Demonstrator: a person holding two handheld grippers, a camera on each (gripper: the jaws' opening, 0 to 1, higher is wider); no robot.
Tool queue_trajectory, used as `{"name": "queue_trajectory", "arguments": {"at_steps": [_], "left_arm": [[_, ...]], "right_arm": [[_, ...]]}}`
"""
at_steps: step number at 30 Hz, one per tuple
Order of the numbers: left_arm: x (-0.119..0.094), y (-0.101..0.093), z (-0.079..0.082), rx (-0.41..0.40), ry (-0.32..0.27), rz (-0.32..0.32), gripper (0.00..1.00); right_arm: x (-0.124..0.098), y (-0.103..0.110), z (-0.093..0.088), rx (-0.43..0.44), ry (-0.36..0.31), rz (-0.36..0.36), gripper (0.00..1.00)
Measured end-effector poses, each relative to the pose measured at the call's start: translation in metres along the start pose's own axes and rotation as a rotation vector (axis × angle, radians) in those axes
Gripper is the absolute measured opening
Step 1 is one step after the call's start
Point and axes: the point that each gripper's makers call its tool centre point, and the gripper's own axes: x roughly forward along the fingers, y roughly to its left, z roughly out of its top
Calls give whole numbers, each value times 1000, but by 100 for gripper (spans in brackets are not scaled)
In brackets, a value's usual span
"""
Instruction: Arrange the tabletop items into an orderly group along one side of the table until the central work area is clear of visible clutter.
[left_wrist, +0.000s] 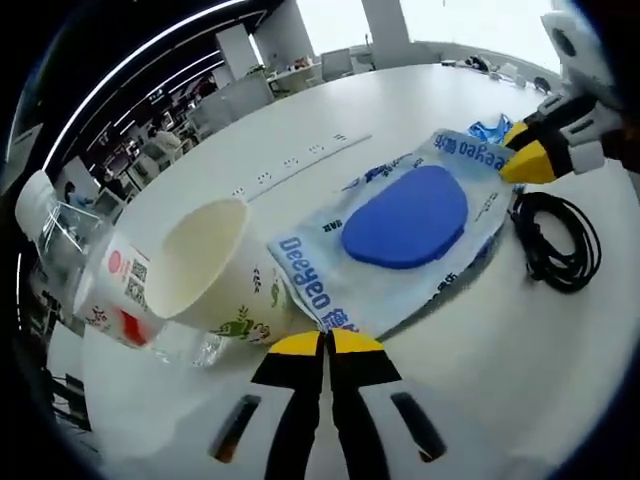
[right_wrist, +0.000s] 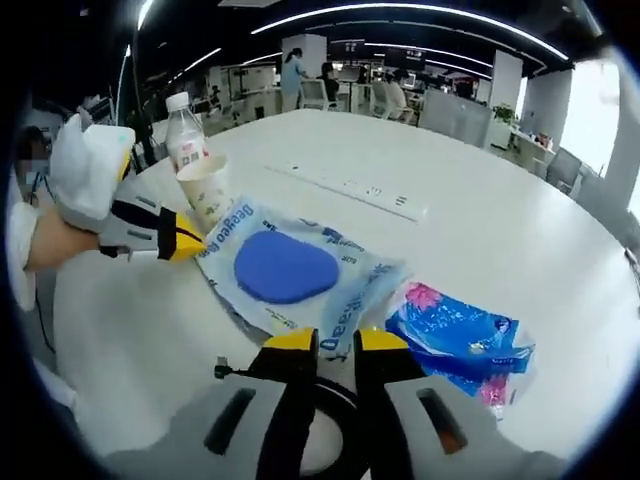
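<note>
While both grippers clamp ends, wipes pack spans between.

Views face across shared wipes pack, close.

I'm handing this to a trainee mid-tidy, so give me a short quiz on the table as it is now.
1. True or false: the paper cup stands right next to the bottle.
2. What do the left tool and right tool both grip? A) the paper cup B) the wipes pack C) the bottle
3. Fill in: the lid on the wipes pack is coloured ____.
Key: 1 true; 2 B; 3 blue.
</note>
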Motion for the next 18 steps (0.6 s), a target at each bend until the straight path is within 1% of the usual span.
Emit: {"name": "queue_trajectory", "arguments": {"at_steps": [1, 2, 6, 9, 13, 15, 16, 17, 18], "left_arm": [[0, 0, 0, -1, -1, 1, 0], [0, 0, 0, 0, -2, 3, 0], [0, 0, 0, -10, -3, 11, 0], [1, 0, 0, -4, -2, 14, 0], [1, 0, 0, -1, -2, 16, 0], [1, 0, 0, 8, -4, 15, 0], [0, 0, 0, 21, -14, 8, 0], [-1, 0, 0, 24, -20, 5, 0], [-1, 0, 1, 30, -27, 2, 0]], "right_arm": [[-2, 0, 1, 1, -8, -2, 19], [-6, 0, 4, 14, -29, 0, 23], [-19, -1, 8, 40, -71, 3, 28], [-28, -1, 8, 71, -93, 13, 37], [-41, 2, 2, 102, -107, 32, 47], [-48, 2, -5, 125, -107, 42, 54], [-50, 3, -8, 135, -100, 47, 57], [-54, 2, -14, 145, -93, 44, 58], [-55, 2, -16, 146, -92, 42, 58]]}}
